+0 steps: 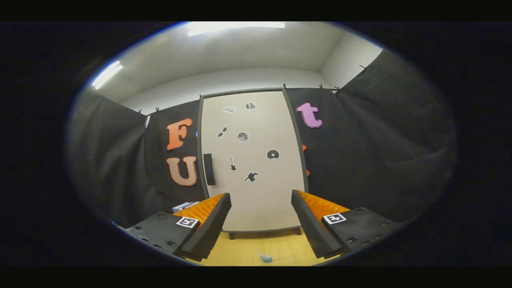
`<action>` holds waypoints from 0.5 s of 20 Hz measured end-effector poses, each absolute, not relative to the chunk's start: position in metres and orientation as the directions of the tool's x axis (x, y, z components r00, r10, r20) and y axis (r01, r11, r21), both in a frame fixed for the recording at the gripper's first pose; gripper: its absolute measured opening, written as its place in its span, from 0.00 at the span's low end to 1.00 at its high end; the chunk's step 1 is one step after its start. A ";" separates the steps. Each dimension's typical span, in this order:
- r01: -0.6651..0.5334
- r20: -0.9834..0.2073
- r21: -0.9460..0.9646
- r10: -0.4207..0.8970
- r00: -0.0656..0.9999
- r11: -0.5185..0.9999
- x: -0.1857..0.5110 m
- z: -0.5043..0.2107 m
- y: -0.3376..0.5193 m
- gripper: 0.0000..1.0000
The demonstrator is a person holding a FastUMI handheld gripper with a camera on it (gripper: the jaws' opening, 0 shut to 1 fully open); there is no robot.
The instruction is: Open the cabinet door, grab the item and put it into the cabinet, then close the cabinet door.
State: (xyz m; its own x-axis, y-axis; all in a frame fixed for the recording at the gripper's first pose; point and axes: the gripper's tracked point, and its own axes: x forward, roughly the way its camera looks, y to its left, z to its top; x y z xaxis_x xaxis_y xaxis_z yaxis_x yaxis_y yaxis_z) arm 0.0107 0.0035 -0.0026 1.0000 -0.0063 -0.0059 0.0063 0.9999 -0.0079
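Note:
A tall pale cabinet (256, 188) stands upright on a wooden tabletop (256, 250), straight ahead beyond my fingers. Its door is shut, with a dark handle (209, 169) on its left side and several small dark stickers on its face. My gripper (261, 200) is open, nothing between its fingers, held a short way back from the door's lower part. A small light-blue item (265, 258) lies on the tabletop close below and between the fingers, only partly visible.
A small box with blue and white sides (184, 206) sits on the table left of the cabinet, behind the left finger. Black cloth walls enclose the booth on both sides and behind the cabinet.

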 end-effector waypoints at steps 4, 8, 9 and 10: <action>-0.001 0.000 -0.014 0.001 1.000 1.000 0.021 0.000 0.010 0.97; -0.031 0.012 -0.008 0.031 0.999 0.999 0.040 0.006 0.027 0.97; -0.045 0.018 -0.009 0.045 0.999 0.999 0.047 0.012 0.033 0.97; -0.053 0.023 -0.013 0.053 0.998 0.999 0.055 0.017 0.038 0.97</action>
